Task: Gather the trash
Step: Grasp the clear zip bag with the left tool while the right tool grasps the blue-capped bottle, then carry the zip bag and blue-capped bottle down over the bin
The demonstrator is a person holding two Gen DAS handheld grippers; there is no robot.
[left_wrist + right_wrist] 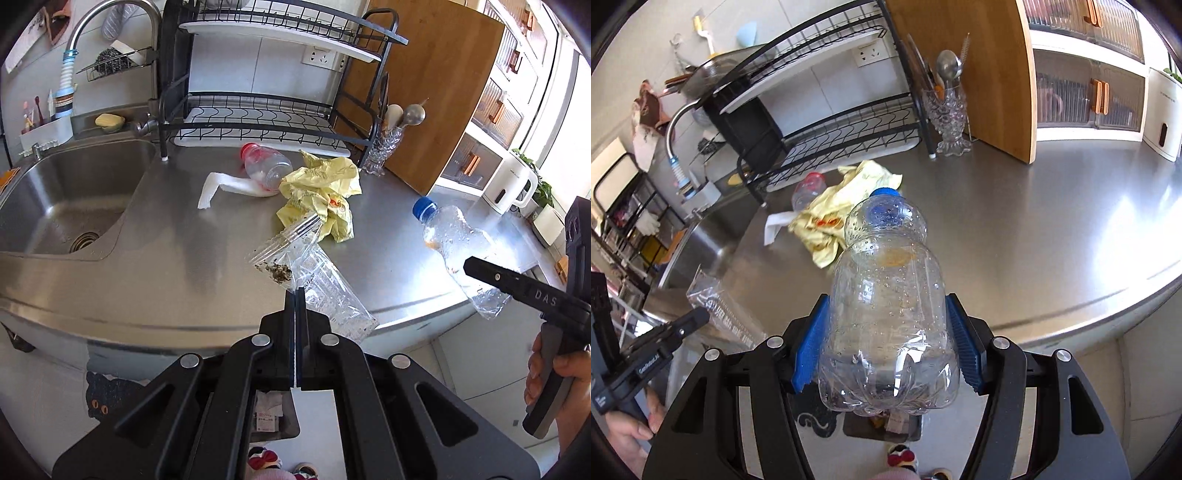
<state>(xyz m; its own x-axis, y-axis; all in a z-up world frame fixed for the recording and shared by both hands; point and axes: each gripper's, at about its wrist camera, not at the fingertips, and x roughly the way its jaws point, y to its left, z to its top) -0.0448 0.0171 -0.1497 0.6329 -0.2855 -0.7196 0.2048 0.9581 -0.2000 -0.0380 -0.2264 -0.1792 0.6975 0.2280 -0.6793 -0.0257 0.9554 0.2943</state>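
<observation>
Trash still partly on the table (155, 288): red-capped bottle (266, 167) on its side at about 12 o'clock in the left view, just in front of the dish rack (258, 122), touching a white paper (221, 186) and a crumpled yellow bag (322, 192) beside it.

Left tongs (300, 291) clamped tight on a clear plastic bag (314, 273), some dark crumbs inside, hanging over the near table edge. Same bag (716, 306) visible at 9 o'clock in the right view, with the left tongs (698, 317) pinching it and a hand (628, 432) on the handle.

Right tongs (886, 332) gripping a clear bottle (886, 295) with a blue cap (884, 192), blue pads (809, 350) pressed on both sides of the body, base toward the camera, cap pointing away. Droplets inside, a bit of orange residue near the shoulder. Same bottle (458, 247) at 3 o'clock in the left view, lifted off the table, cap up-left, with the right tongs (480, 271) and a hand (554, 373) below.

Sink (66, 206) at 9 o'clock, left view. Down at 6 o'clock in both views, a bin (882, 424) on the floor with some paper in it.
</observation>
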